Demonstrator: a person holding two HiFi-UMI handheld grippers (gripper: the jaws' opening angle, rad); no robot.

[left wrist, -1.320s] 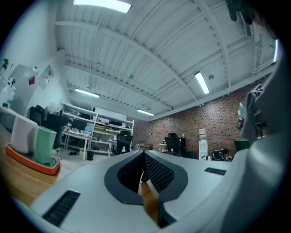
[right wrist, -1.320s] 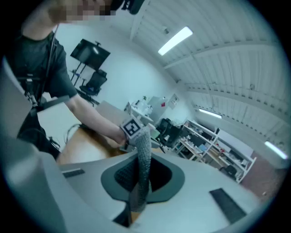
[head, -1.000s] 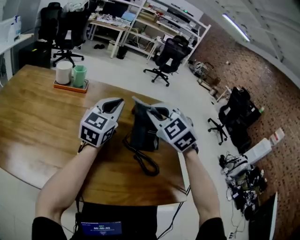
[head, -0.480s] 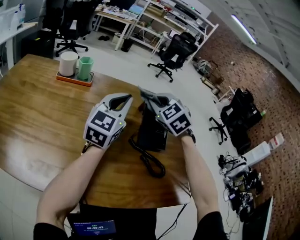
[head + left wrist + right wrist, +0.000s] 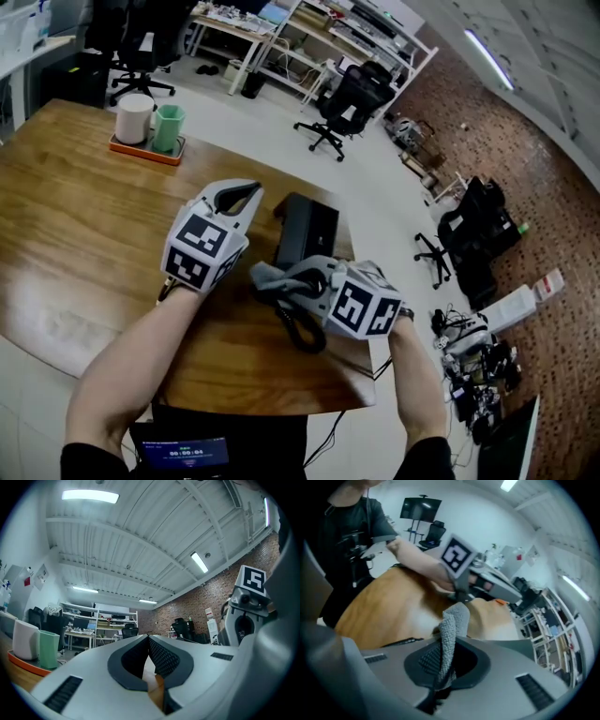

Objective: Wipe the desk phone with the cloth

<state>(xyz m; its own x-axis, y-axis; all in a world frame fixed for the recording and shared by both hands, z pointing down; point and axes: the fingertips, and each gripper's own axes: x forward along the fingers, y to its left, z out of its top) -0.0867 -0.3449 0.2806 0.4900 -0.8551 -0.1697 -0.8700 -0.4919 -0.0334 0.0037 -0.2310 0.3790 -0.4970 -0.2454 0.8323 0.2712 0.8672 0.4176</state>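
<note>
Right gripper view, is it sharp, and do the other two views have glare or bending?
Right gripper view: the cloth is fairly sharp, the background behind it soft, the corners dark. Left gripper view: the ceiling lamp is blown out white, the corners black. Head view: a pale sheen lies on the table, whose edge curves with the wide lens.

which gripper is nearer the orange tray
Left. The left gripper is mid-desk, toward the orange tray; the right gripper, holding the cloth, is farther away over the phone cord.
</note>
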